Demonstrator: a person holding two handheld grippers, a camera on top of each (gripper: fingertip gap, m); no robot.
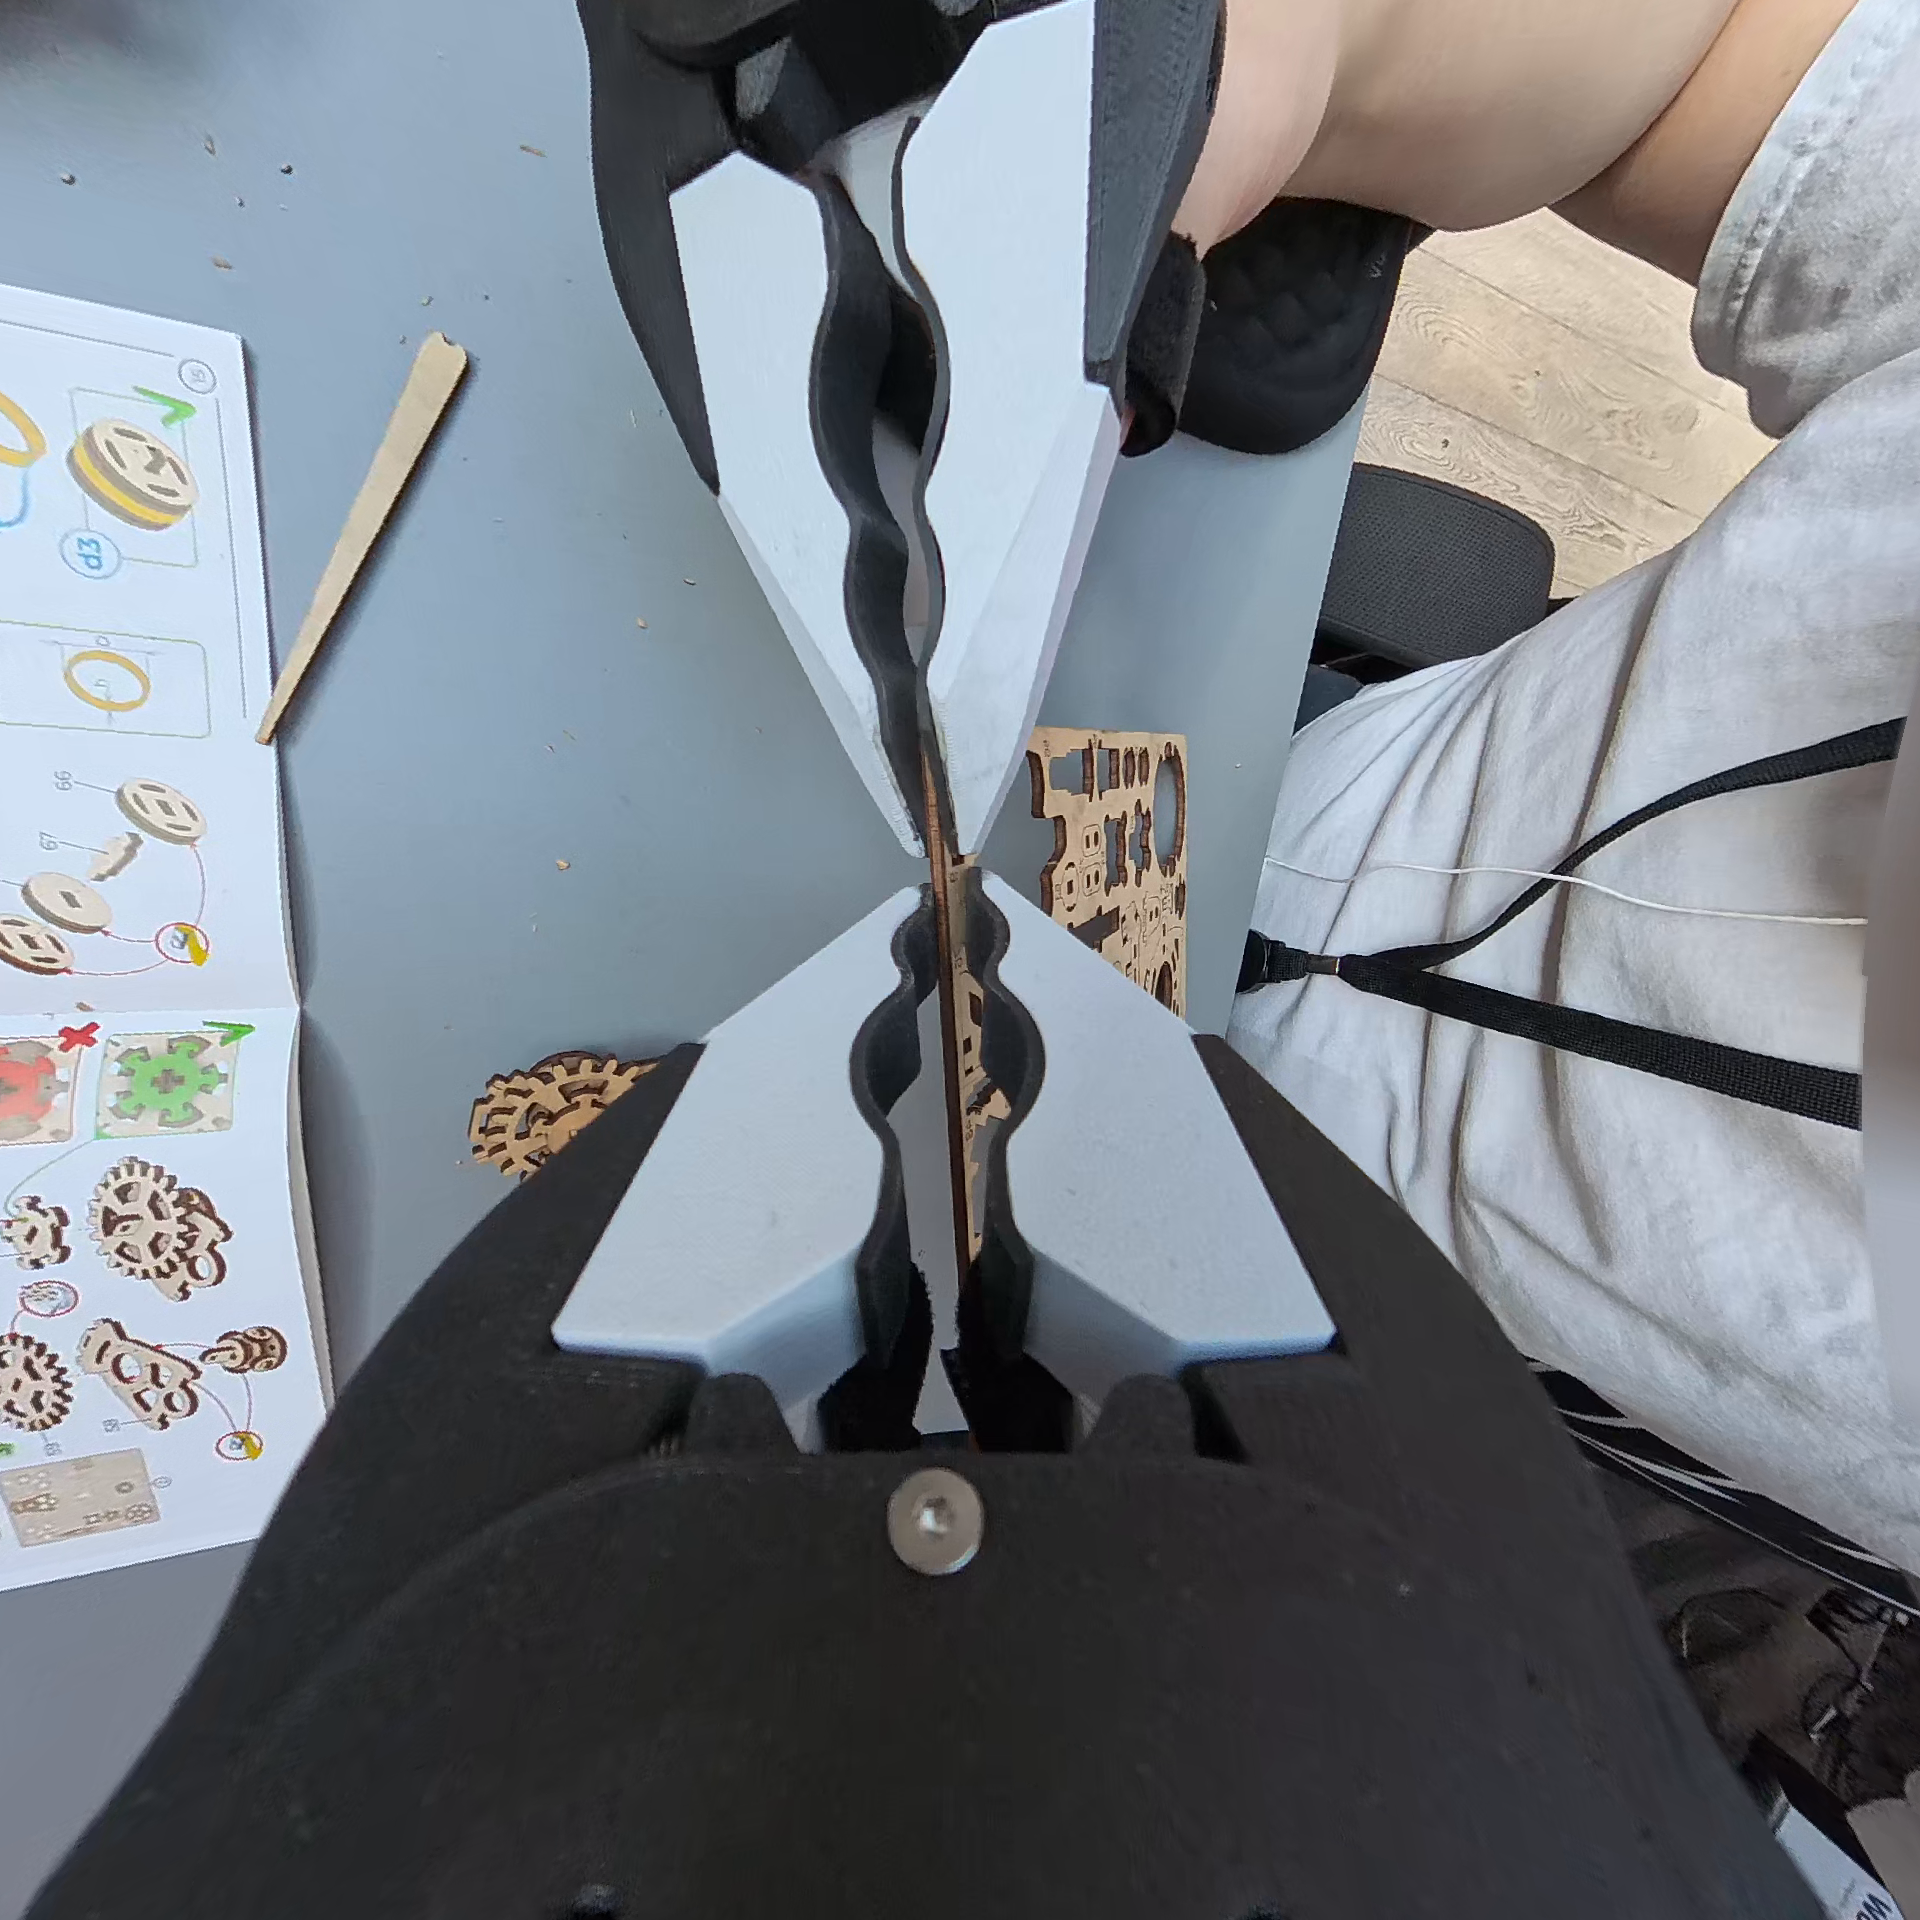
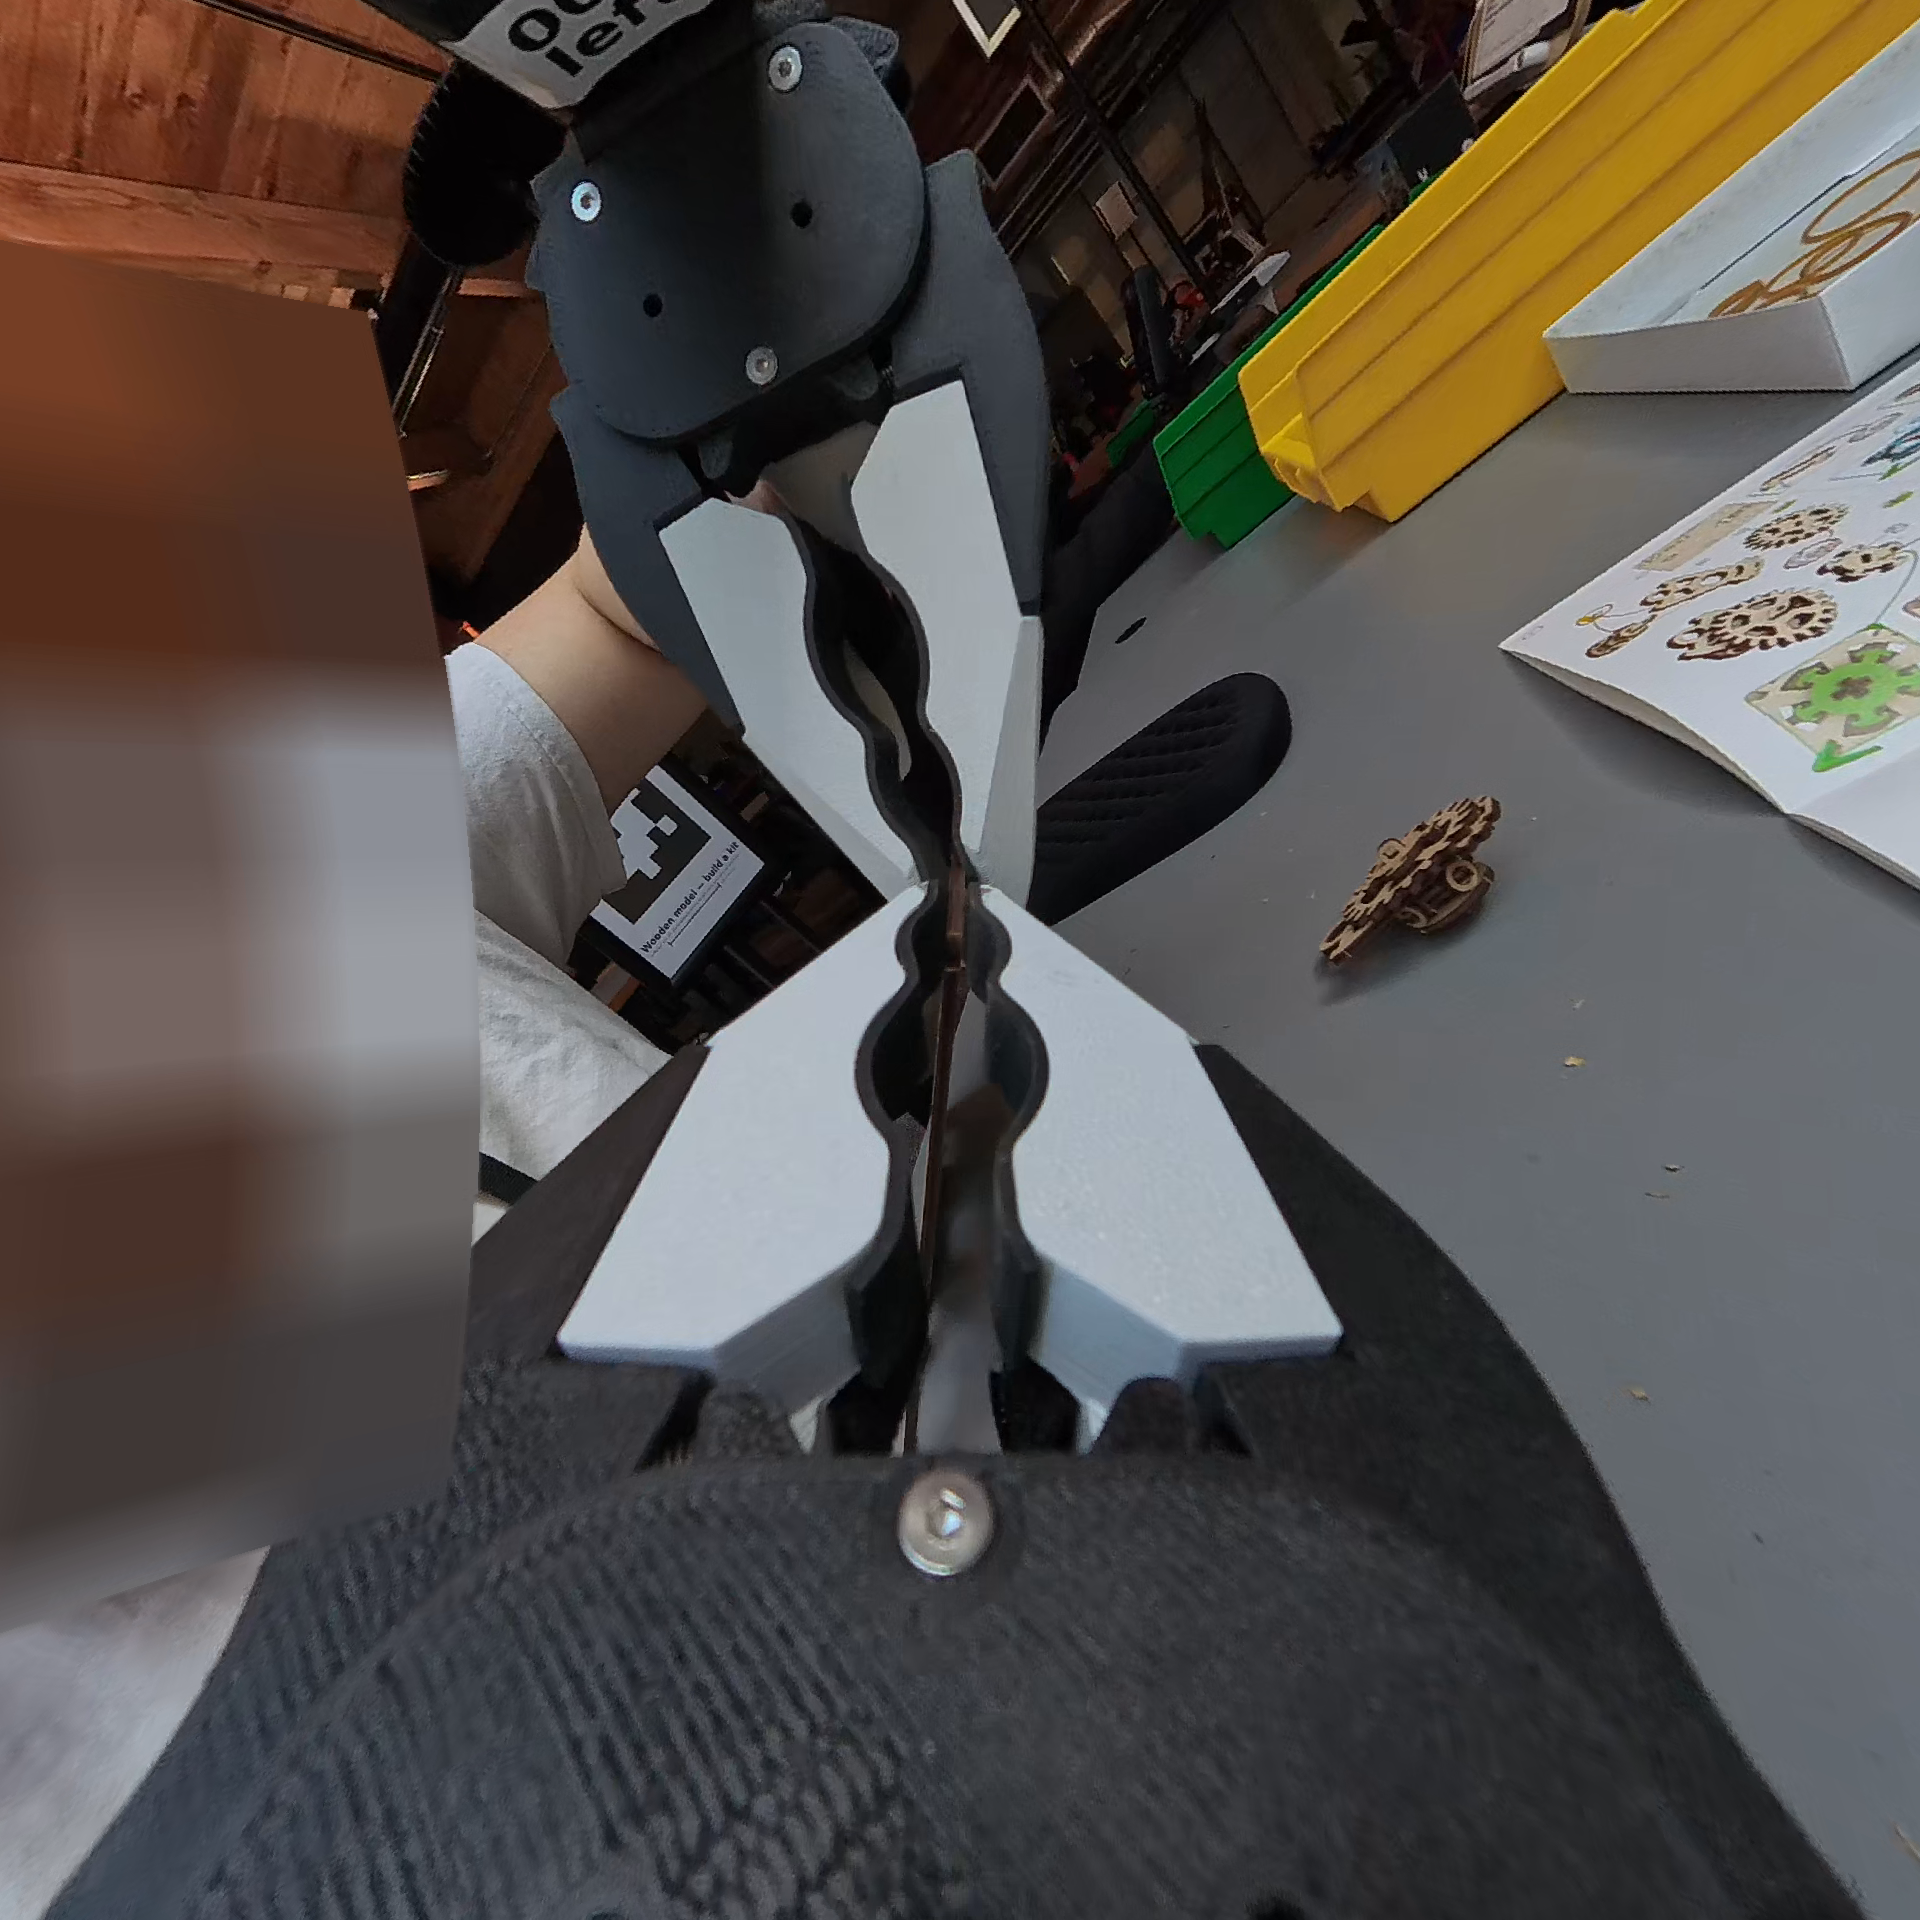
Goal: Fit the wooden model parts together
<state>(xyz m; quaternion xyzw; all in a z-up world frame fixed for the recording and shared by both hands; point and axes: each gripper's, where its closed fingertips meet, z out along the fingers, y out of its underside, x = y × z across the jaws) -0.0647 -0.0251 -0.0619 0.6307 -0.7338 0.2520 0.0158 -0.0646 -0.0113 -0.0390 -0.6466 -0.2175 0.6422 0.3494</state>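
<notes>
A thin laser-cut wooden sheet (image 1: 951, 1039) is held edge-on between both grippers, above the grey table (image 1: 520, 727). My left gripper (image 1: 951, 899) is shut on its near end. My right gripper (image 1: 935, 842) comes in from the top, tip to tip with the left, and is shut on the far end. In the right wrist view the sheet (image 2: 940, 1039) runs between my right gripper's (image 2: 951, 904) pads, and the left gripper (image 2: 956, 862) meets it from above. A small assembled wooden gear unit (image 1: 551, 1112) lies on the table, also seen in the right wrist view (image 2: 1413, 883).
An open instruction booklet (image 1: 135, 935) lies at the left, with a tapered wooden stick (image 1: 364, 540) beside it. A cut-out wooden panel (image 1: 1122, 831) shows near the table edge. Yellow bins (image 2: 1455, 343), a green bin (image 2: 1216, 468) and a white tray (image 2: 1745, 312) stand farther off. A person's lap (image 1: 1558, 1039) is close. The tapered wooden stick (image 1: 364, 540) is about 15 centimetres from both grippers' fingertips.
</notes>
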